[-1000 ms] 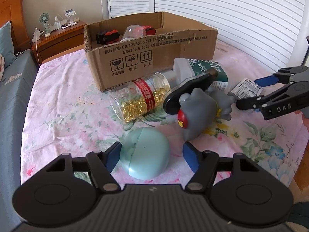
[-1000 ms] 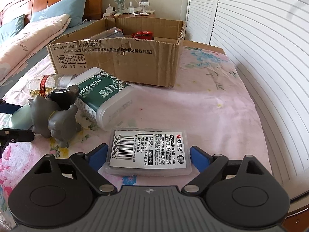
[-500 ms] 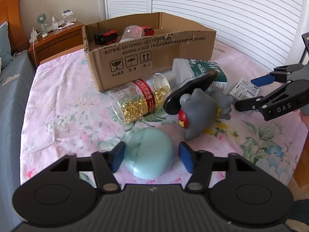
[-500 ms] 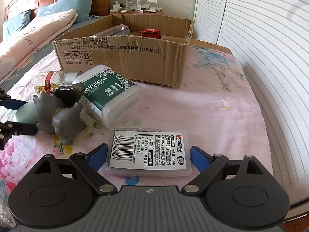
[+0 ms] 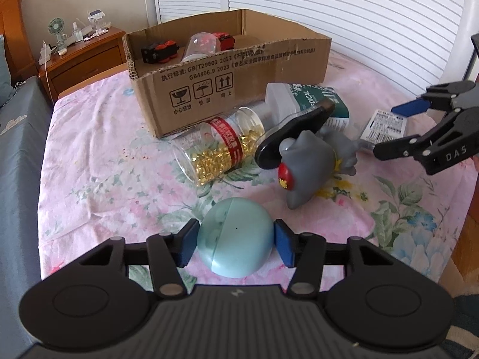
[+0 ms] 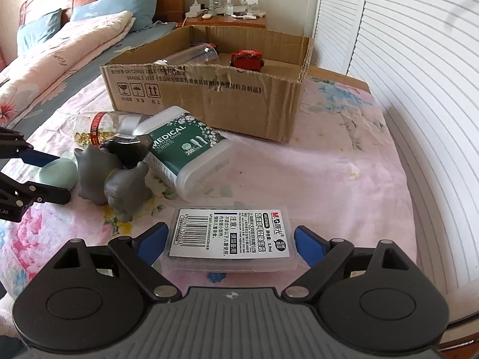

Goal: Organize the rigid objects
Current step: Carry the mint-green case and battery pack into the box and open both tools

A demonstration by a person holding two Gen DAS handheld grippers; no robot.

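Observation:
My left gripper is closed on a pale teal egg-shaped case on the floral bedspread; both pads touch its sides. My right gripper is open around a clear flat box with a barcode label, its pads a little apart from the box ends. A grey toy figure, a jar of gold capsules and a green medical swab box lie between the grippers. The cardboard box behind them holds toy cars and a clear cup.
A wooden nightstand with a small fan stands at the far left. White louvred doors run along the right. Pillows and a quilt lie on the bed's far side. The bed edge is near my right gripper.
My left gripper's fingers have closed in from wide open until they touch the teal case. My right gripper has stayed open around the flat box.

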